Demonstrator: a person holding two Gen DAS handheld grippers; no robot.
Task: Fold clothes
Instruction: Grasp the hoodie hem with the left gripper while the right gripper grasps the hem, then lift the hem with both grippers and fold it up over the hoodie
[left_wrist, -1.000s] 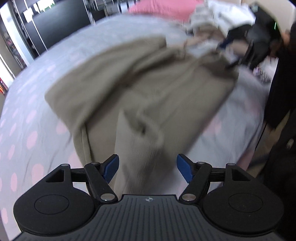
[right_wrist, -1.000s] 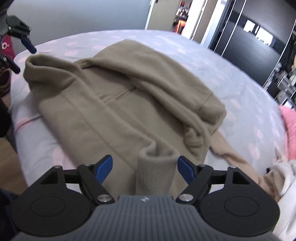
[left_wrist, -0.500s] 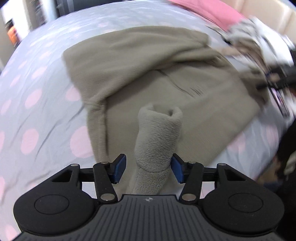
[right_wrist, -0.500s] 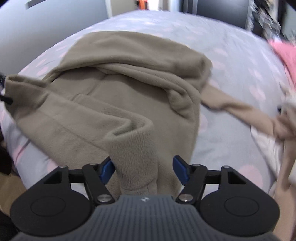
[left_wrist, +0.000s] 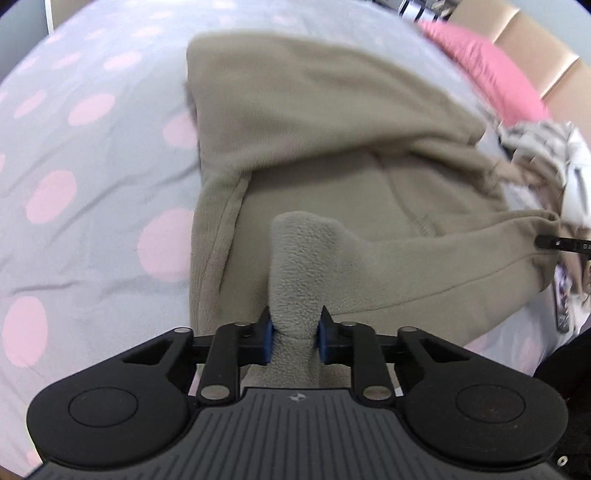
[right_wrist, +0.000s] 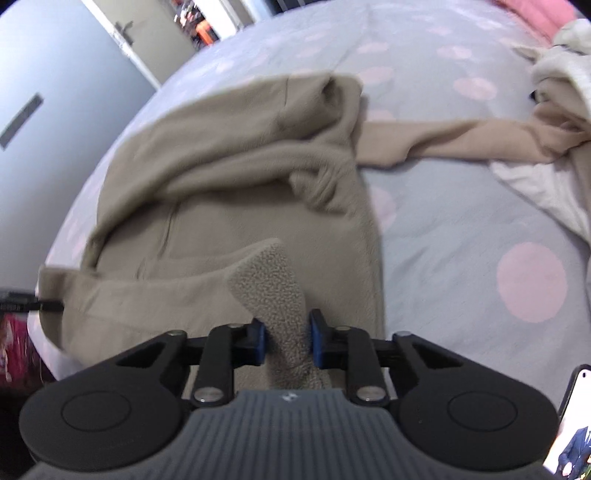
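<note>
A taupe fleece hoodie (left_wrist: 332, 147) lies spread on a grey bedspread with pink dots (left_wrist: 92, 184). My left gripper (left_wrist: 294, 338) has its jaws closing, and the blue pads press a bunched fold of the hoodie's near edge. In the right wrist view the same hoodie (right_wrist: 229, 177) lies ahead. My right gripper (right_wrist: 287, 341) is also closing, its pads pinching an upturned corner that shows the fuzzy inside. Each gripper's dark tip shows at the other view's edge, holding the far end of the same hem: right gripper (left_wrist: 554, 242), left gripper (right_wrist: 33, 306).
A pile of light clothes (right_wrist: 561, 74) lies on the bed, with a tan garment (right_wrist: 443, 138) trailing from it toward the hoodie. A pink pillow (left_wrist: 491, 70) is at the head. A phone (right_wrist: 576, 424) lies near the bed's edge. A grey door (right_wrist: 74, 74) stands beyond.
Both grippers rolled and came closer to the hoodie's near edge. Their jaws went from wide apart to pinched on the fleece, which now stands bunched between the pads.
</note>
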